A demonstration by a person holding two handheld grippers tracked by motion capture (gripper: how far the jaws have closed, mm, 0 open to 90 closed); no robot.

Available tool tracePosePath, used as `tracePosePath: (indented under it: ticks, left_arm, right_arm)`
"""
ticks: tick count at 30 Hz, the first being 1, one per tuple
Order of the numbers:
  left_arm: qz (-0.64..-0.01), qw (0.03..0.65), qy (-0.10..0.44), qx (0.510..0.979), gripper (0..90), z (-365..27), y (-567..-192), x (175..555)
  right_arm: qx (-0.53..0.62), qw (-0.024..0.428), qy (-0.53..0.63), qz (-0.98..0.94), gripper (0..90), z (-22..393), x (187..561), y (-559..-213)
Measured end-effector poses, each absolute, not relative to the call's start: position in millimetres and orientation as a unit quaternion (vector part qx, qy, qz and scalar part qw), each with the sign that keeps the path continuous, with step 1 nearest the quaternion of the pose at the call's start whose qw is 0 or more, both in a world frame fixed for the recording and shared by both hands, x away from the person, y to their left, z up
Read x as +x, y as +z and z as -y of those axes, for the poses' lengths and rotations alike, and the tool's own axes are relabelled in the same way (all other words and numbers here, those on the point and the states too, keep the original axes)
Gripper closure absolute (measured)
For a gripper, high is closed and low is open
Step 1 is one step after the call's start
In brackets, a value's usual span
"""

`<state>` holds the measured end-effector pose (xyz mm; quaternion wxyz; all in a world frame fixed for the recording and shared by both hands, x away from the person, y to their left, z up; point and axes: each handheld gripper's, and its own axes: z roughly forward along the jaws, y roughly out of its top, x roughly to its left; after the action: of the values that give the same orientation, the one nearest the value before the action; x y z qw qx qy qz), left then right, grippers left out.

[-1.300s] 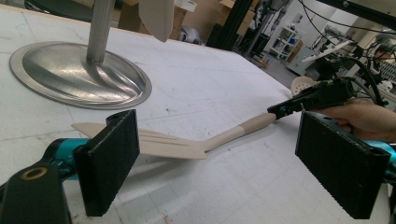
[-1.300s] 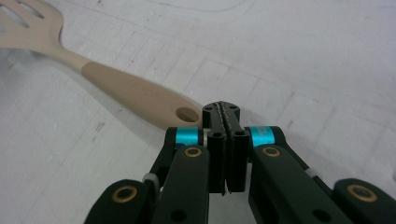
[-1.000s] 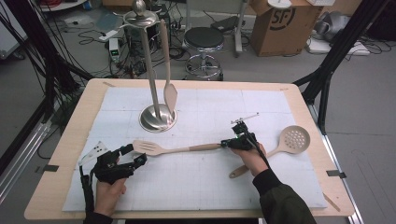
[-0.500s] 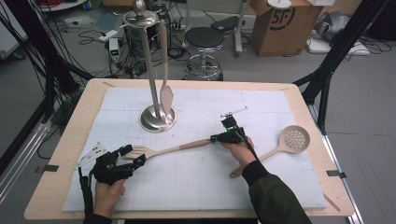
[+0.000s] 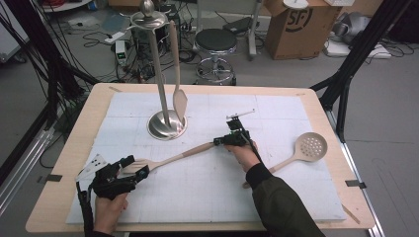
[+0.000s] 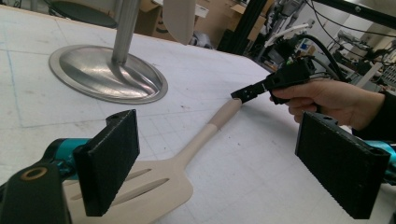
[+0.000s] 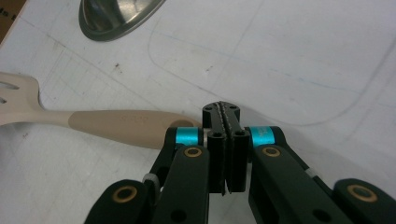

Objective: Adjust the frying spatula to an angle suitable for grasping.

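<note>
right gripper [image 5: 221, 141] – jaws pressed together – has pushed the slotted spatula [image 5: 163, 162] leftward, toward the gaping left gripper [image 5: 134, 167].

A lab or workshop is showing here: black cables [image 5: 89, 39] are trailing across the grey floor, cardboard boxes [image 5: 296, 27] are sitting beside a stool [image 5: 216, 42], and black frame legs [image 5: 353, 64] are flanking the desk [image 5: 64, 163].
</note>
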<state>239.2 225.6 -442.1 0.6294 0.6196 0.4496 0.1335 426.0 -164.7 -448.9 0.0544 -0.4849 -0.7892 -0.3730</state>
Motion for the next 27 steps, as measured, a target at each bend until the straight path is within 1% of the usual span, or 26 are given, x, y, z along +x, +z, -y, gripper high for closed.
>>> tracePosePath:
  ticks: [10,17,27]
  left_arm:
    - [-0.461,0.624,0.146,0.614,14.3,-236,-443,227]
    - [-0.469,0.623,0.152,0.607,14.2,-242,-443,220]
    - [-0.467,0.626,0.162,0.604,14.6,-243,-442,217]
  right_arm:
    - [-0.466,0.052,-0.373,0.801,89.8,136,430,-448]
    - [-0.459,0.071,-0.379,0.800,89.8,118,431,-451]
    - [-0.453,0.079,-0.389,0.798,89.6,111,430,-453]
